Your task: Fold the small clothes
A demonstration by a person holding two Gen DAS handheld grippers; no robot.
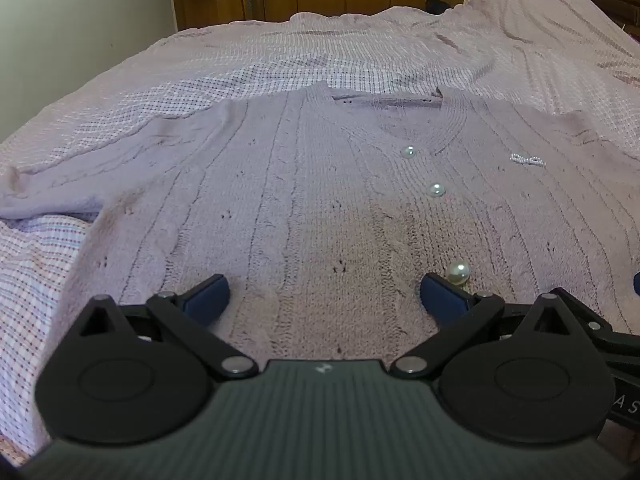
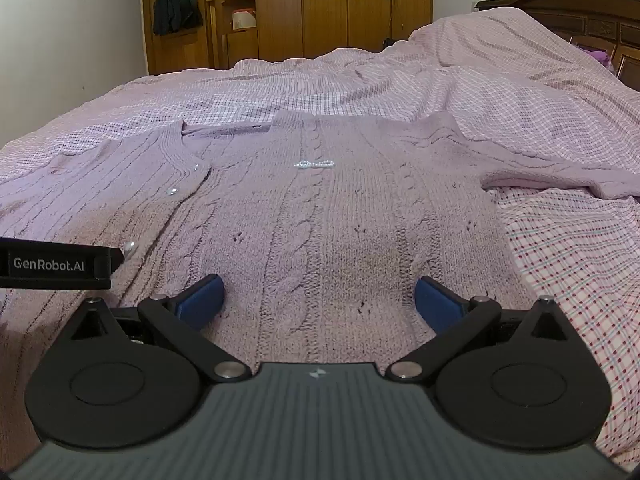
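The left gripper (image 1: 325, 294) and right gripper (image 2: 318, 296) both hang wide open and empty just above the hem of the cardigan (image 1: 320, 208), which lies flat and buttoned on the bed (image 1: 280, 60), likely ready for folding.

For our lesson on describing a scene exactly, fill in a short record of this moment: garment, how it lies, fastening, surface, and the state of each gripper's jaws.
garment: lilac cable-knit cardigan
how it lies: spread flat, front up, sleeves out to the sides, not yet folded
fastening: pearl buttons down the front
surface: bed with checked sheet
left gripper: jaws wide open, nothing between them, low over the hem
right gripper: jaws wide open, nothing held
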